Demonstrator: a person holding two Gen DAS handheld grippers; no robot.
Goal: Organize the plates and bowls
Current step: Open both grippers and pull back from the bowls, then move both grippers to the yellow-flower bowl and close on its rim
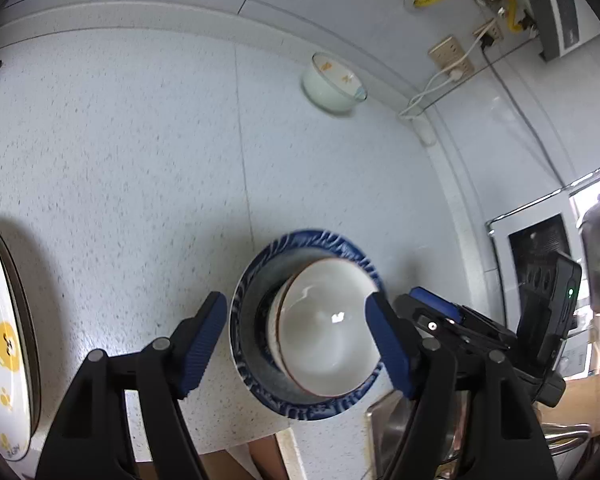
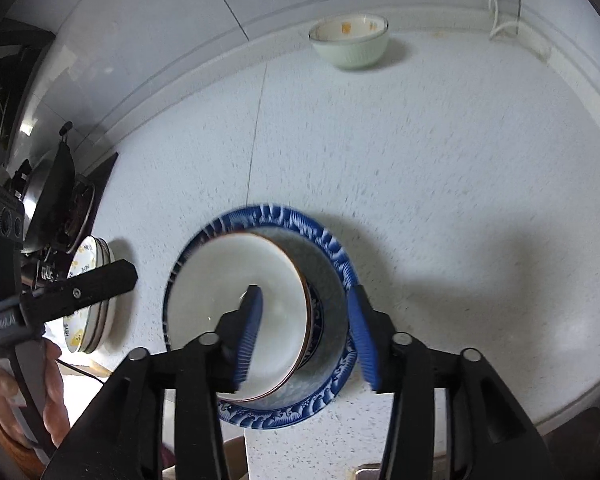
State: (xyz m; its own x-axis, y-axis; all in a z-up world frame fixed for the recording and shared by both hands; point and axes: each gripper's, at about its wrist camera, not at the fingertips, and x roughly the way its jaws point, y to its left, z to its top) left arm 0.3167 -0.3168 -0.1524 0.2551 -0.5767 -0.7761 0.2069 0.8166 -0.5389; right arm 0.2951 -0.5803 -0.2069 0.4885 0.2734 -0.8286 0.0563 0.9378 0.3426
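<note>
A white bowl (image 1: 326, 326) with a thin brown rim is sitting inside a blue-patterned plate (image 1: 260, 360), pushed toward one side of the plate's well rather than centred. The plate is resting on the speckled white table (image 1: 140, 160), close to its near edge, where a metal sink (image 1: 384, 432) is beginning just beside it.

The left tongs (image 1: 300, 340) are standing open above the stack, their ribbed blue pads (image 1: 204, 340) spread on either side of the dishes and pressing on nothing. The right tongs (image 2: 306, 336) are also standing open: one pad (image 2: 250, 336) is showing in front of the bowl's white inside and the other beyond the bowl's rim, over the plate, with neither pressing on the crockery.

A pale green bowl (image 2: 350, 42) with yellow marks inside is standing alone at the far edge of the table, against the wall's raised strip, well apart from the blue plate. Toward the table's left edge, a small stack of white plates (image 2: 90, 300) with yellow bear pictures is lying flat. A person's hand (image 2: 24, 396) is holding the handle of the left tongs.
</note>
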